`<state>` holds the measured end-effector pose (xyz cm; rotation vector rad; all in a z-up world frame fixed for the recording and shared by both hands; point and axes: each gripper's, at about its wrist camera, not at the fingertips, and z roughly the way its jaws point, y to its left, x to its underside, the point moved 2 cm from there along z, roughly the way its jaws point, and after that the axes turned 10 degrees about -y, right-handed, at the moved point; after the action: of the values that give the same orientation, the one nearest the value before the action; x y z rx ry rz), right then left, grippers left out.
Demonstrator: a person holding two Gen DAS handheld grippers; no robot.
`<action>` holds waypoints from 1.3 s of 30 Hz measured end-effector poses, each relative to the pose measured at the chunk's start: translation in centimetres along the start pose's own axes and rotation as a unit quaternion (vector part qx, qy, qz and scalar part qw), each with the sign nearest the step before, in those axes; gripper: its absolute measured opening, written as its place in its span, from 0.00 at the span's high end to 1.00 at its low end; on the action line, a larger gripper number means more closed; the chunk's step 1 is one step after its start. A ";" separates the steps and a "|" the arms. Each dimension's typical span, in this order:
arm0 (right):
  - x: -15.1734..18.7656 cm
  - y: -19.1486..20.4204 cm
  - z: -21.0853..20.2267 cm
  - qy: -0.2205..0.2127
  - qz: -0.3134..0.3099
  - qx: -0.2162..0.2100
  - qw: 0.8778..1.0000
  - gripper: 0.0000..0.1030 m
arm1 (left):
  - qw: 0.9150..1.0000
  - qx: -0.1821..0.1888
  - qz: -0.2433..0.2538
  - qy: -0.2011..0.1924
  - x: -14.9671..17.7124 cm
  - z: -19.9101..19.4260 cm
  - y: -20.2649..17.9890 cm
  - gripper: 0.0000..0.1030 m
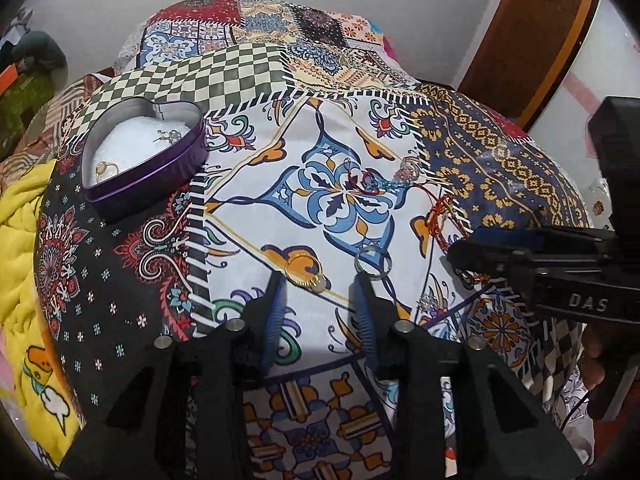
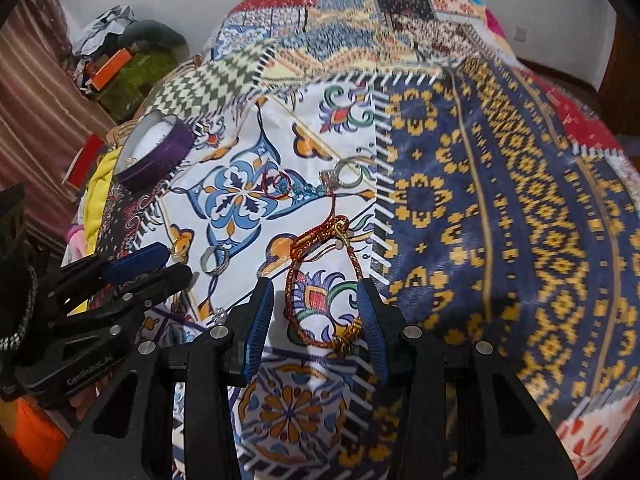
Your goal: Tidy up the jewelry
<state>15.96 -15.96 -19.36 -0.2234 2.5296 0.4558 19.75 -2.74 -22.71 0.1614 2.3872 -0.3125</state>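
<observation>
Left wrist view: our left gripper point(image 1: 320, 284) hangs open and empty over the patchwork bedspread point(image 1: 248, 208). Just ahead of its fingertips lie a gold ring point(image 1: 304, 272) and a silver band ring point(image 1: 374, 265). Farther ahead sit a red-and-blue beaded piece point(image 1: 374, 184) and a clear-stone ring point(image 1: 410, 168). Far ahead to the left, the purple heart-shaped tin point(image 1: 148, 152) already holds a gold ring and a small silver piece, so we judge sorting partly done.

Right wrist view: our right gripper point(image 2: 316, 288) is open, gripping nothing, its fingers straddling the red cord bracelet point(image 2: 320, 280). At least five pieces remain loose.
</observation>
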 end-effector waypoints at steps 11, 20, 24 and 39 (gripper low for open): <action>0.4 1.0 0.9 -0.033 -0.040 0.028 0.998 0.54 | 1.000 0.004 -0.011 -0.010 -0.4 0.9 0.5 0.84; -0.2 -1.7 0.4 -0.040 0.017 0.015 0.999 0.93 | 1.000 0.005 -0.016 -0.011 -0.6 0.9 0.6 0.84; -0.2 -1.4 0.0 -0.042 0.018 0.009 0.999 0.96 | 1.000 -0.002 -0.016 -0.011 -0.8 0.7 0.6 0.84; -2.6 1.2 -5.0 -0.114 0.003 -0.014 0.993 0.97 | 0.997 -0.025 -0.026 -0.071 -3.1 -4.2 1.3 0.84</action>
<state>15.33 -16.54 -13.69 -0.1649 2.3013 0.4912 19.61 -0.45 -17.90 0.0529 2.2590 -0.2795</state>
